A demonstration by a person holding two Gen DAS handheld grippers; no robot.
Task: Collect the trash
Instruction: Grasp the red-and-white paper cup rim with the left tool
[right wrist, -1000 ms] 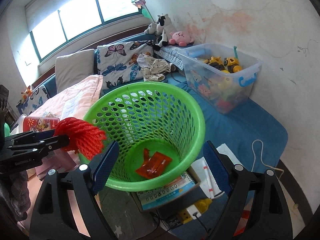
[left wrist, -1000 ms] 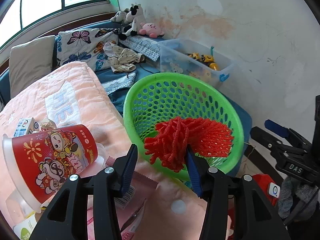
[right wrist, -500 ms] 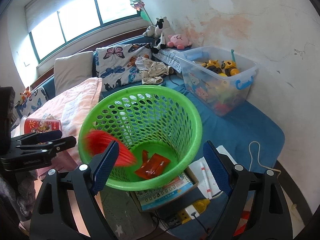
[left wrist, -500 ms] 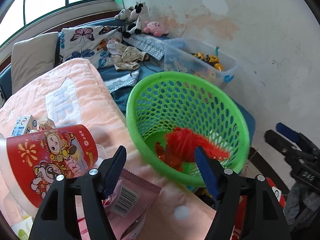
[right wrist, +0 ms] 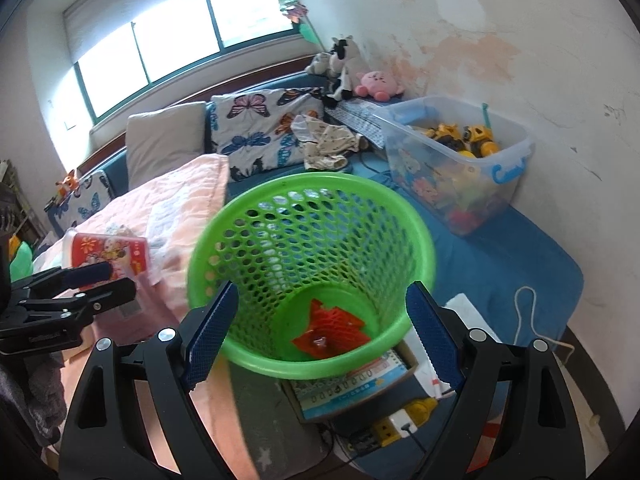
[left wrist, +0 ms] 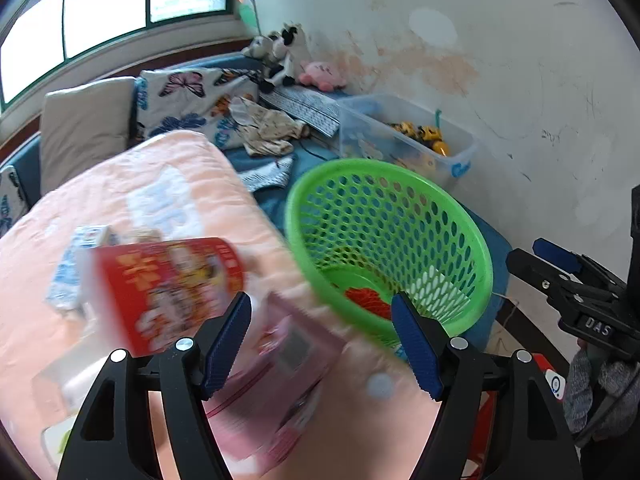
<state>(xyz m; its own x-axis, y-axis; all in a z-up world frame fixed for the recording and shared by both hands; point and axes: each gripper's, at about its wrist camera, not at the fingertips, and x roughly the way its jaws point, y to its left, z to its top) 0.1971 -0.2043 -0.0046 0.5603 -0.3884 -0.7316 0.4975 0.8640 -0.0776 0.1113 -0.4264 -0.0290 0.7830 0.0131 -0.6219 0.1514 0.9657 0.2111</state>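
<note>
Reading "DAS": right tongs label

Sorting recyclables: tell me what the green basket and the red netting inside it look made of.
Green basket: looks like glossy moulded plastic, with a uniform hole lattice and smooth shiny rim. Red netting: probably soft foam mesh, matte, with an open stretchy weave lying crumpled at the bottom.

bright window daylight; left view motion-blurred, edges fisheye-warped.
</note>
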